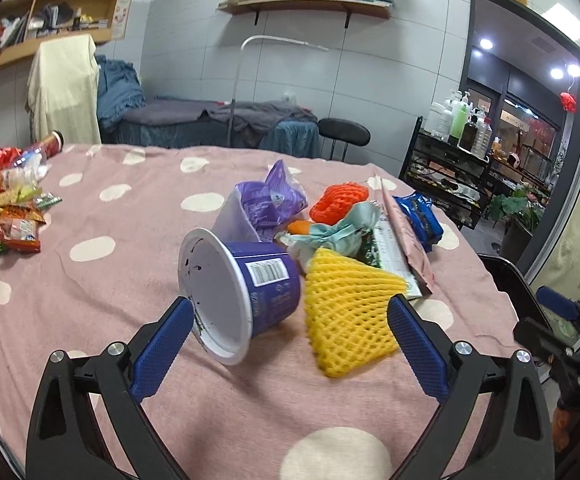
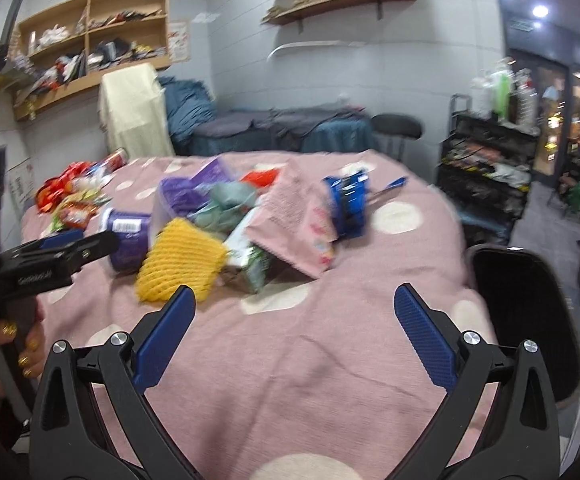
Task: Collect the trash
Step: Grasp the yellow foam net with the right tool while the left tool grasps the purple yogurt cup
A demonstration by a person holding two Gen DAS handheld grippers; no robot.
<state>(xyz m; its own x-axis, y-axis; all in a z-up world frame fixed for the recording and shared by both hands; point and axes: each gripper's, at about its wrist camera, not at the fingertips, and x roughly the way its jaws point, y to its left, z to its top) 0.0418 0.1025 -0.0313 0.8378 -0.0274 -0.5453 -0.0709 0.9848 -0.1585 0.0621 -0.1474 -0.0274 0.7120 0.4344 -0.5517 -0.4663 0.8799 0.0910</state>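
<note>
Both our grippers gape empty; the cup [image 1: 246, 292] lies tipped on the table [image 1: 90, 320], mouth toward us, just ahead of the left gripper [image 1: 290, 312], right gripper [image 2: 294, 308] farther back.

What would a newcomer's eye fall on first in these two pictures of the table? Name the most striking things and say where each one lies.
First comes the bright yellow foam net, lying on the pink spotted tablecloth between the open jaws of the left gripper. Just left of it, a purple cup lies on its side, with its white inside toward the camera. Behind them sits a heap of wrappers, with an orange foam net at the back.
</note>
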